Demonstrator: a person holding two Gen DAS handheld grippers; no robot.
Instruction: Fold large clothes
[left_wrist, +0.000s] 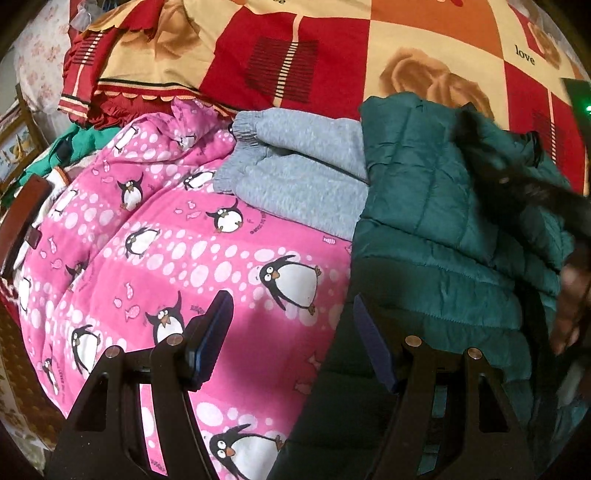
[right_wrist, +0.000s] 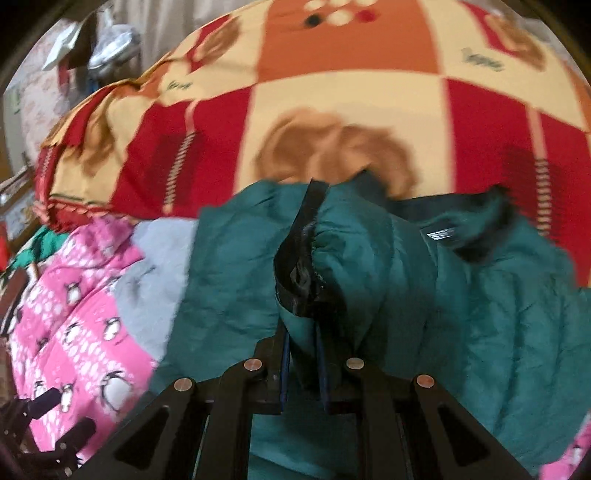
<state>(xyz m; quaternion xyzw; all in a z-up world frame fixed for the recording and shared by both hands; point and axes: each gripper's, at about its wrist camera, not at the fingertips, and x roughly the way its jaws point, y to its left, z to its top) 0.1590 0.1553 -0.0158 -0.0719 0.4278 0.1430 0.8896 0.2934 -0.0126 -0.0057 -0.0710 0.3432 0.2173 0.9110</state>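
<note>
A teal quilted puffer jacket (left_wrist: 443, 206) lies on the bed, partly over a pink penguin blanket (left_wrist: 177, 258). My left gripper (left_wrist: 291, 332) stands open just above the jacket's left edge, one finger over the blanket, the other over the jacket, nothing pinched. In the right wrist view my right gripper (right_wrist: 303, 350) is shut on a bunched fold of the jacket (right_wrist: 498, 302) beside its black zipper trim (right_wrist: 303, 258). That gripper shows as a dark blur (left_wrist: 517, 184) over the jacket in the left wrist view. The left gripper (right_wrist: 55, 424) appears at the lower left.
Folded grey fleece trousers (left_wrist: 303, 173) lie between blanket and jacket. A red, orange and cream checked bedspread (left_wrist: 332, 55) covers the bed behind. Green cloth (left_wrist: 74, 147) and a wooden bed frame (left_wrist: 22, 214) sit at the left. A person's hand (left_wrist: 572, 295) is at the right edge.
</note>
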